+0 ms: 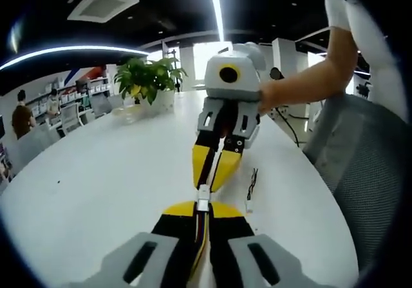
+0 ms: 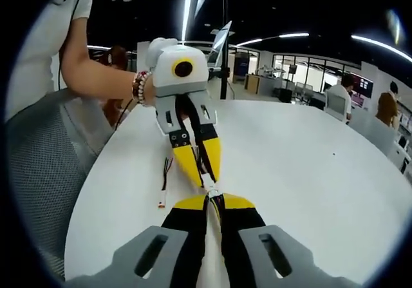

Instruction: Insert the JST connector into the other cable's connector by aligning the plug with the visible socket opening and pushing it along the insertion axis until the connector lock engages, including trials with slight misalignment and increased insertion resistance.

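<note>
The small white plastic JST connector pair (image 1: 203,201) sits low in the centre of the left gripper view, between the two sets of yellow tips, above the white round table (image 1: 96,191). In the right gripper view it shows at (image 2: 210,186). It looks very light, rigid but fragile, with thin, limp wires trailing behind; the best hold is probably on the housings, close to the mating faces, never the wires. The left gripper (image 1: 202,212) is pinched on its cable's connector, as is the right gripper (image 2: 212,198), tips nearly touching. Whether the lock has engaged cannot be told. A spare thin cable (image 2: 165,183) lies on the table at centre left.
</note>
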### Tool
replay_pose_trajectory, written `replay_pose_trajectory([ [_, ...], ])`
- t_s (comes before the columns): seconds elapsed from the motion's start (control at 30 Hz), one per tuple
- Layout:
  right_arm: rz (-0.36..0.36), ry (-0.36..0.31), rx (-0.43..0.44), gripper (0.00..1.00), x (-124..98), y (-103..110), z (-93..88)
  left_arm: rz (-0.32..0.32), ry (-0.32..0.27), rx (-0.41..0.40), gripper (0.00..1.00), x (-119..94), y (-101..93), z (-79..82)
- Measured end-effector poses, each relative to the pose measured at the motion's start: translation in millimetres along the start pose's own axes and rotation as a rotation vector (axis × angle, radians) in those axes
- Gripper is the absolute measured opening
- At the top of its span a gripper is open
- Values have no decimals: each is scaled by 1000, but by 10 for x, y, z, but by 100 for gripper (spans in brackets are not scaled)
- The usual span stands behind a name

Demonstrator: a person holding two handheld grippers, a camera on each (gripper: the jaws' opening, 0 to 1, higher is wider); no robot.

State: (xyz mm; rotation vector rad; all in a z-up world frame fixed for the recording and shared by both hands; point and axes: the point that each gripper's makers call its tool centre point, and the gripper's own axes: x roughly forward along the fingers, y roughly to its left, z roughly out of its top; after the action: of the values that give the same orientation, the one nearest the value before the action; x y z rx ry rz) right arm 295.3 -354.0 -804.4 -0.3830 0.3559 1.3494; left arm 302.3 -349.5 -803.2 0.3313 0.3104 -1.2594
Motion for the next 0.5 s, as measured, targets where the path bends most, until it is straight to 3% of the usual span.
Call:
replay_pose_trajectory([
  [0.5,-32,53,24,4,158,-5,-246,52,102,-12,1,108,56,-273],
])
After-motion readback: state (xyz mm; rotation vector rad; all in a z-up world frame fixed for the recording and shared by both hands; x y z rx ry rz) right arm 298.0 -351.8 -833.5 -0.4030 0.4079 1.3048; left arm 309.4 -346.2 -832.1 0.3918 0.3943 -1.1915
